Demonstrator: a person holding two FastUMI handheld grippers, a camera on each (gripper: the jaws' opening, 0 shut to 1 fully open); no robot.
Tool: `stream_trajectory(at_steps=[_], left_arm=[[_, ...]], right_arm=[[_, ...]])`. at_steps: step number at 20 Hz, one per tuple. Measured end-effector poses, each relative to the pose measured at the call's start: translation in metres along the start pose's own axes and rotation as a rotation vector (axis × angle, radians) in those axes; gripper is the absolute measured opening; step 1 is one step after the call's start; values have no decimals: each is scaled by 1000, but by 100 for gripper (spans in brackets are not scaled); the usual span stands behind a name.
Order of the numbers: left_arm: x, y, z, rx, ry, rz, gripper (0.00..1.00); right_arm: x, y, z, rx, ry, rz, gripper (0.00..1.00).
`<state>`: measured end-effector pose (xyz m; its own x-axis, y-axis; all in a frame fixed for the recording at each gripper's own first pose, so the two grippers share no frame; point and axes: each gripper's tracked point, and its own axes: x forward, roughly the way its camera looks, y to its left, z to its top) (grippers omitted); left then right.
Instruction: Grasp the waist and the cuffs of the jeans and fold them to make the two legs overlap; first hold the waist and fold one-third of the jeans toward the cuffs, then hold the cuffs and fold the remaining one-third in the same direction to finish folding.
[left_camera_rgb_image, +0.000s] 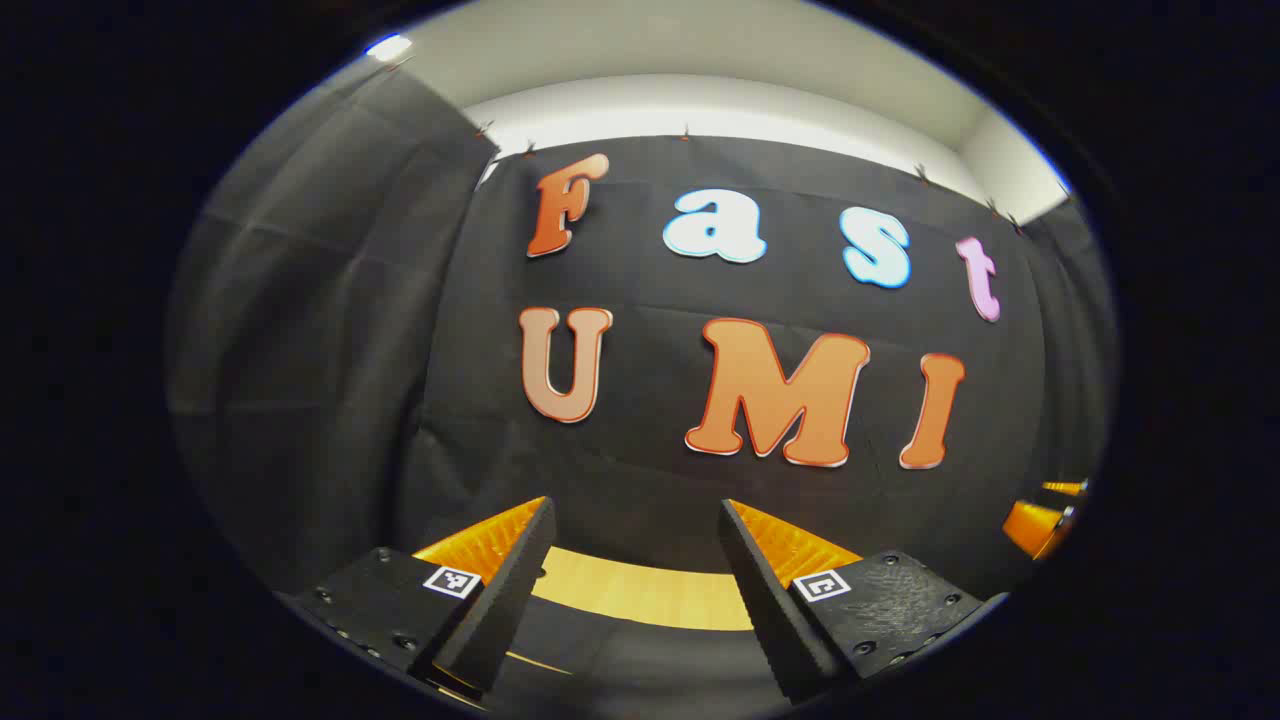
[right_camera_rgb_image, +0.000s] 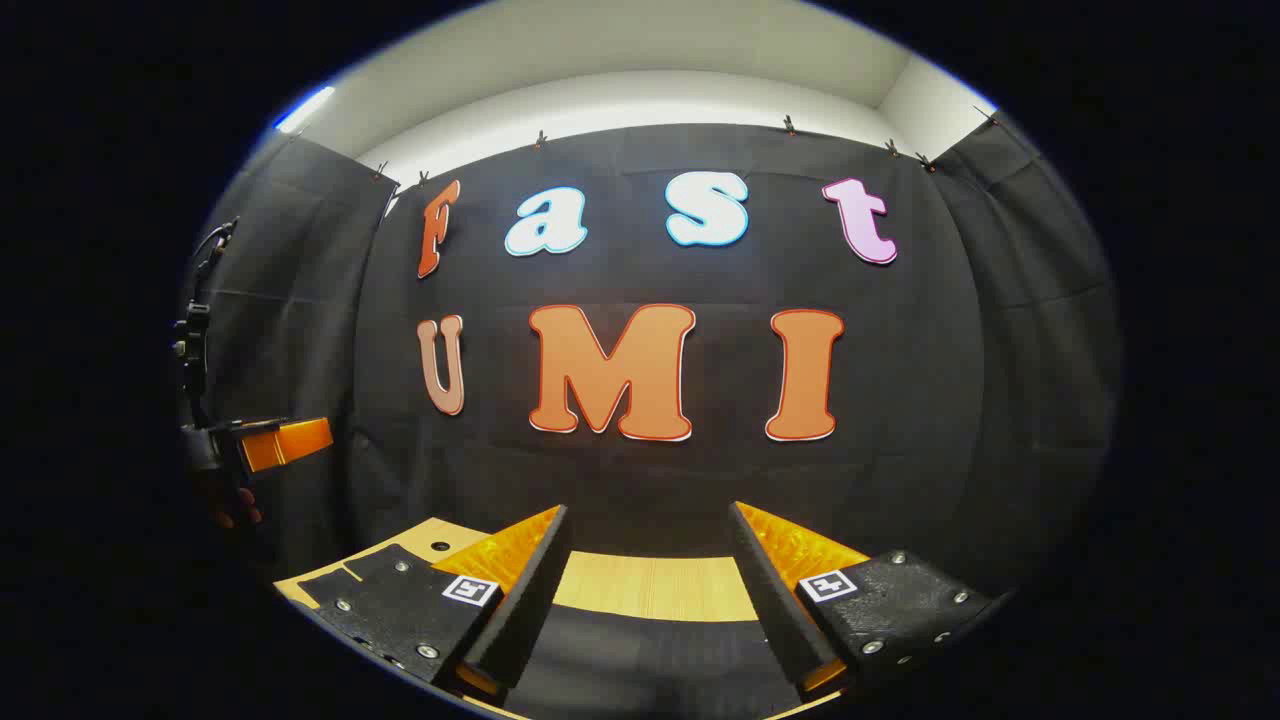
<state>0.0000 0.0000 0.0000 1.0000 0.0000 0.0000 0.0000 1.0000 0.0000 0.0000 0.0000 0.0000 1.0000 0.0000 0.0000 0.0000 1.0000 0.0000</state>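
The pale wooden tabletop (right_camera_rgb_image: 650, 588) lies low ahead of both tools, a dark cloth-like band across its near edge; whether that band is the jeans I cannot tell. Denim should handle heavy, limp and unslippery, best pinched at the thick waistband and cuff hems. The left gripper (left_camera_rgb_image: 632, 545) and right gripper (right_camera_rgb_image: 650, 550) both stand spread apart, holding nothing.

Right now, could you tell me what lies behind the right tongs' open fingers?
Behind the right tongs, jaws apart and empty, a wooden tabletop runs to the black cloth wall. The left tongs hang at far left. The fingers cover the nearer surface.
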Motion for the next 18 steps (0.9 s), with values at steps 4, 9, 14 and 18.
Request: stream_trajectory(at_steps=[4,9,14,18], left_arm=[[-10,-34,-10,81,-3,-58,95],[-24,-41,-1,24,-42,-74,97],[-32,-42,1,41,-59,-67,95],[-38,-49,-5,54,-51,-81,95]], right_arm=[[-2,0,-6,22,19,4,94],[-8,-1,5,8,-24,3,93],[-13,-4,2,13,-31,-1,94],[-15,-4,5,4,-45,-3,94]])
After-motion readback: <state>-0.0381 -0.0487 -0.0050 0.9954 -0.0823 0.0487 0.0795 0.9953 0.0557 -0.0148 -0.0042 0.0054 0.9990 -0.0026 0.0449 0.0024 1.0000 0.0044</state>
